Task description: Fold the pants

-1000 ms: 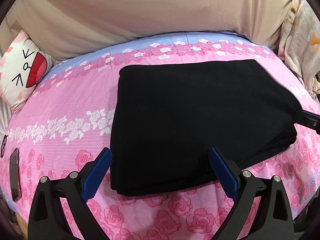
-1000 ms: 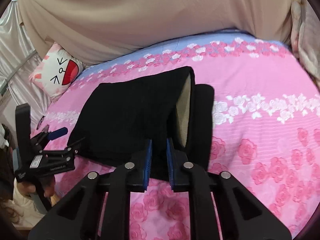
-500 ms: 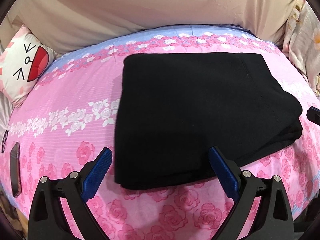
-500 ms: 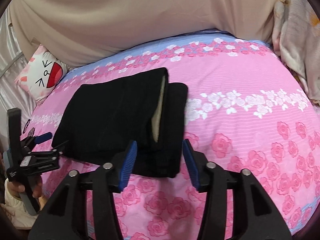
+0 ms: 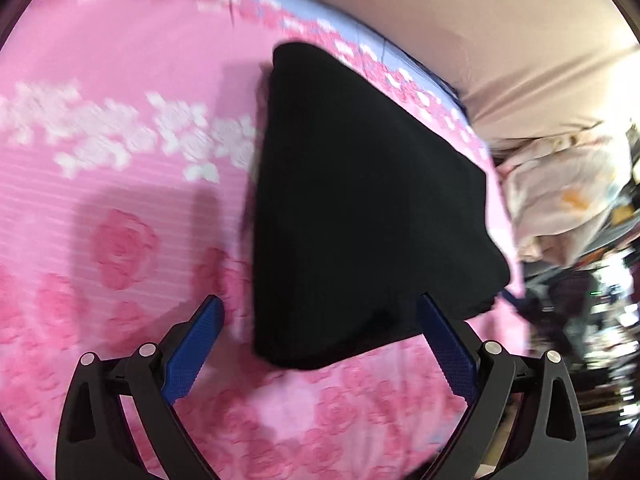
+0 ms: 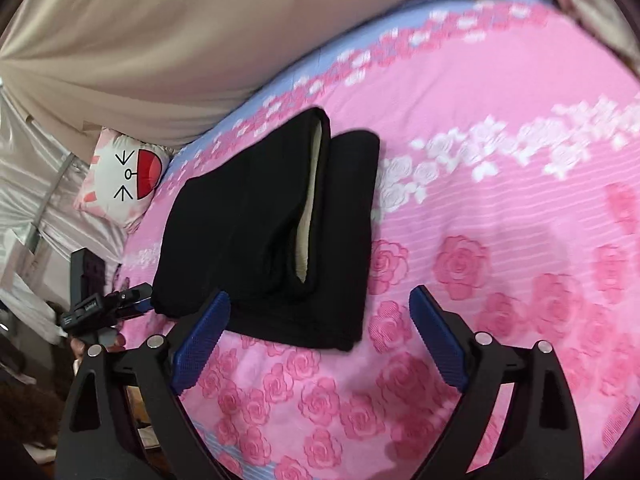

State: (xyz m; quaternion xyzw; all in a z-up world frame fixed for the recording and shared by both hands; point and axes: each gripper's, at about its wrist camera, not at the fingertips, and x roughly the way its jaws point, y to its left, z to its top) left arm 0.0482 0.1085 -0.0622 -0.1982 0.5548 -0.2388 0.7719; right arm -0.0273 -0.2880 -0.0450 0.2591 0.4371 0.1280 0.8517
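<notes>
The black pants (image 5: 360, 208) lie folded into a compact stack on the pink rose-print bed (image 5: 120, 200). In the right wrist view the pants (image 6: 276, 232) show a cream inner lining at the folded edge. My left gripper (image 5: 320, 340) is open and empty, just in front of the stack's near edge. My right gripper (image 6: 320, 336) is open and empty, near the stack's right corner. The left gripper also shows in the right wrist view (image 6: 128, 300), at the pants' left end.
A white cat-face pillow (image 6: 124, 176) lies at the bed's far left. A beige curtain (image 6: 200, 40) hangs behind the bed. A pale floral cloth (image 5: 560, 192) and room clutter lie beyond the bed's right edge.
My right gripper opened, let go of the pants and pulled back. My left gripper swung and tilted to the left; its view is blurred. The pants stay folded on the bed.
</notes>
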